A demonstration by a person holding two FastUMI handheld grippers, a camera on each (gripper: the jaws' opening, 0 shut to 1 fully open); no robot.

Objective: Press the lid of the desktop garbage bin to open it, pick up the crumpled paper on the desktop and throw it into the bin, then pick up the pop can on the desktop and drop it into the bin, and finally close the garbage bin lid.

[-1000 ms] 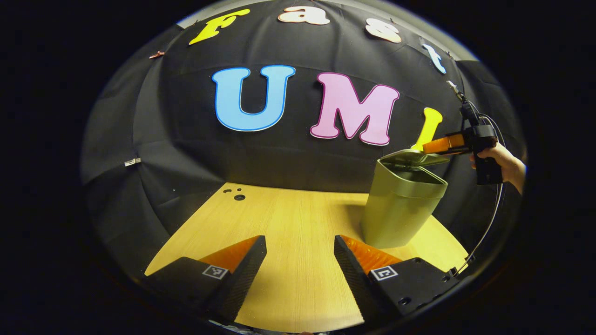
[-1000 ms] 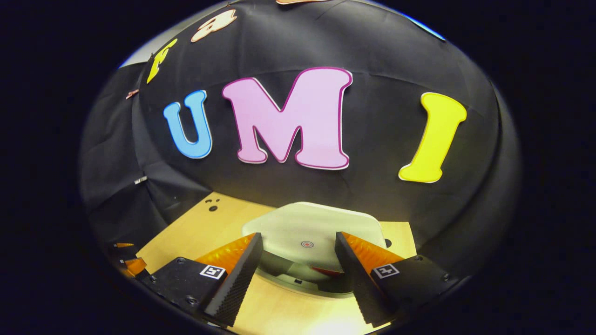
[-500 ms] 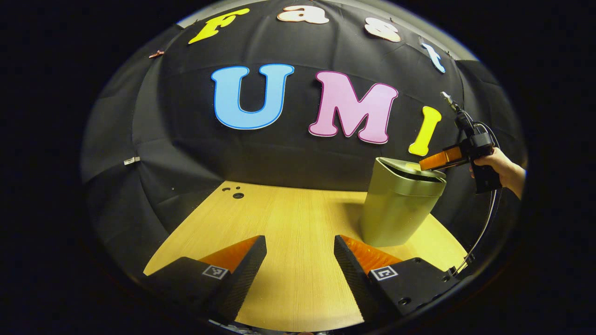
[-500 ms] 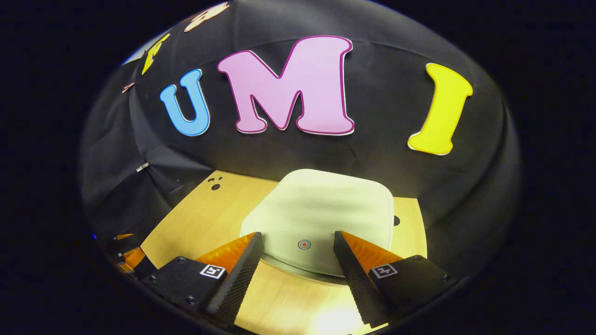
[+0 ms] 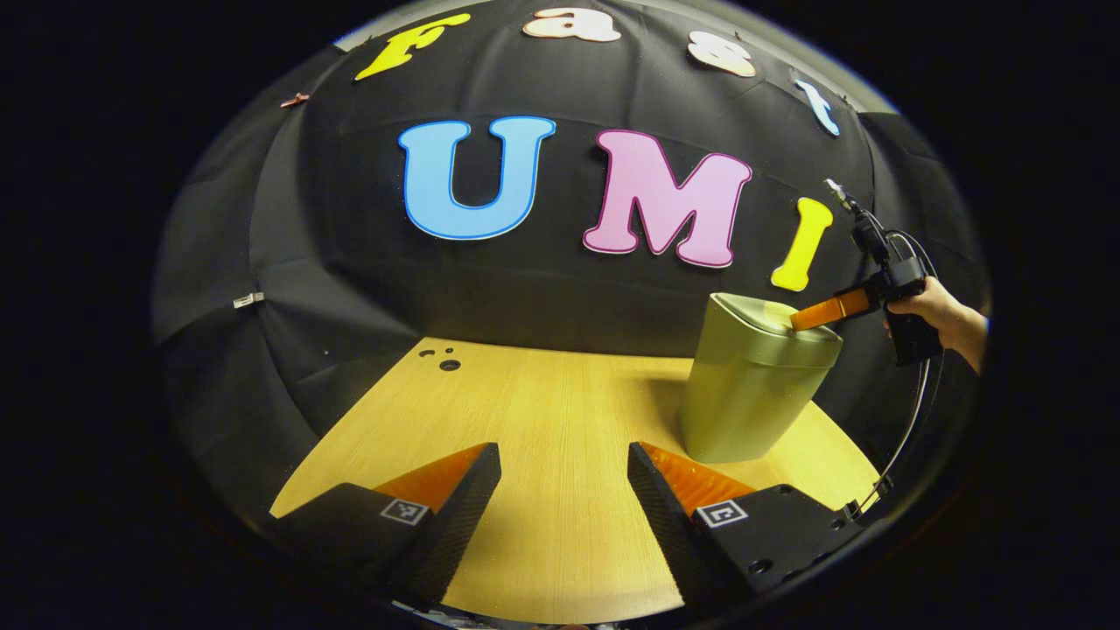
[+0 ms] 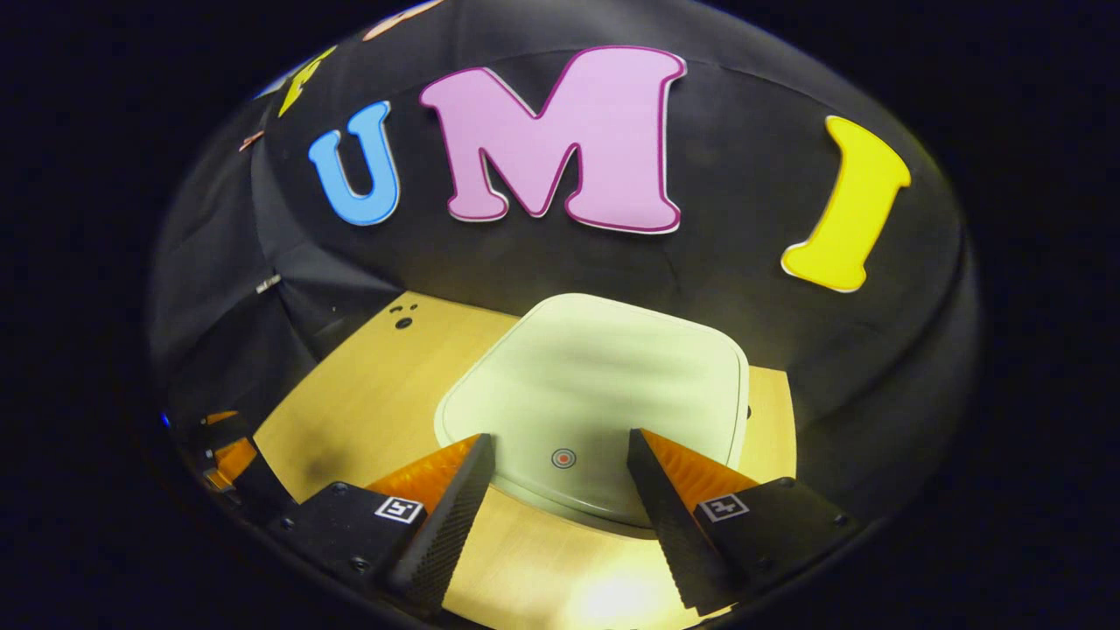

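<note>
The right claw (image 6: 560, 490), spread, rests its tips on the bin's (image 5: 752, 394) flat lid (image 6: 595, 394); the left claw (image 5: 564, 490) hovers spread over the desk (image 5: 542, 411).

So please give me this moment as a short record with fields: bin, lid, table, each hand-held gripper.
bin: green bin stands upright on the table's right part in the left gripper view
lid: lid lies flat and closed; a small red mark near its front edge
table: wooden table; no paper or can lies on the part in view
right hand-held gripper: right hand-held gripper open, fingers down at the lid's front edge, held by a hand
left hand-held gripper: left hand-held gripper open, holds nothing, low over the table, apart from the bin
</note>
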